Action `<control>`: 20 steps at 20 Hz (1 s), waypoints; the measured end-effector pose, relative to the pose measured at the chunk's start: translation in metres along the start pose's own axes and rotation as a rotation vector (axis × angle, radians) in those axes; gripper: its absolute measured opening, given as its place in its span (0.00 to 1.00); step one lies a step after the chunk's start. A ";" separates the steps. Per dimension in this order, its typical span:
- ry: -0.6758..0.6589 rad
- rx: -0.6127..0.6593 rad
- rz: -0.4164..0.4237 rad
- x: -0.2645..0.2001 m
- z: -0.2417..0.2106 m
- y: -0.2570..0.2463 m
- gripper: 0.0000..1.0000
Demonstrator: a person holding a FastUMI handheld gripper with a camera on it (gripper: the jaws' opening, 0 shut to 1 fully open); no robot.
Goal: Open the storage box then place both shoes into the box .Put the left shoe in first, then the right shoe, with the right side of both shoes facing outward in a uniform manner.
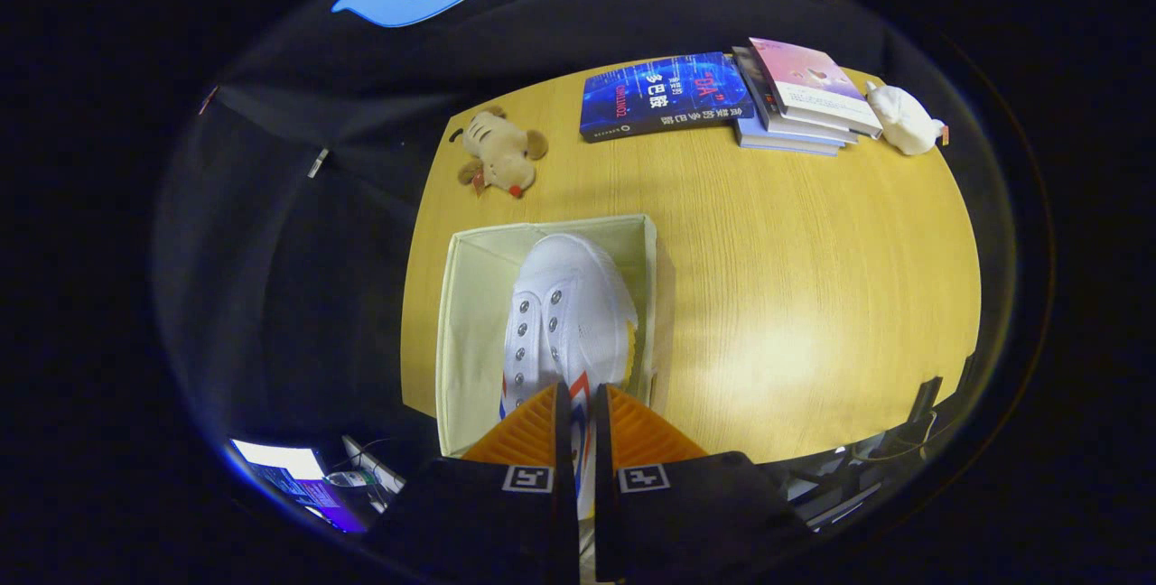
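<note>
Gripping a white shoe (567, 314) at its heel, the gripper (580, 404) is seen low centre, shoe held inside the open storage box (470, 296).

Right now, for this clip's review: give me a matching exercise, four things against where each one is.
Things:
1. shoe
2. plush dog
3. blue book
4. gripper

Places:
A. beside the stack of books
B. shut on the shoe's heel edge
C. inside the box
D. on the table beyond the box

Pairs: 1-C, 2-D, 3-A, 4-B
</note>
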State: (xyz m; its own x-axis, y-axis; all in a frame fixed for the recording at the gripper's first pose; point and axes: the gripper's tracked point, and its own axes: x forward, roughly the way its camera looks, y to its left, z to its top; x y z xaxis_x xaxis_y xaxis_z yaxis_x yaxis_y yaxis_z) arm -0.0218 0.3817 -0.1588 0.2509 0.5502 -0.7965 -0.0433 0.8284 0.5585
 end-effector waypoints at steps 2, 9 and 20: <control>0.014 0.002 -0.012 0.006 -0.002 -0.001 0.11; -0.045 0.064 0.026 -0.001 0.024 -0.007 0.33; -0.058 0.026 0.089 -0.020 0.015 -0.009 0.95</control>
State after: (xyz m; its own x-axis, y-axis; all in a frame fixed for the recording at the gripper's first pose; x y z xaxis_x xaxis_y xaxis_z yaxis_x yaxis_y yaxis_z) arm -0.0122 0.3614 -0.1443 0.3030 0.6136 -0.7291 -0.0431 0.7732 0.6327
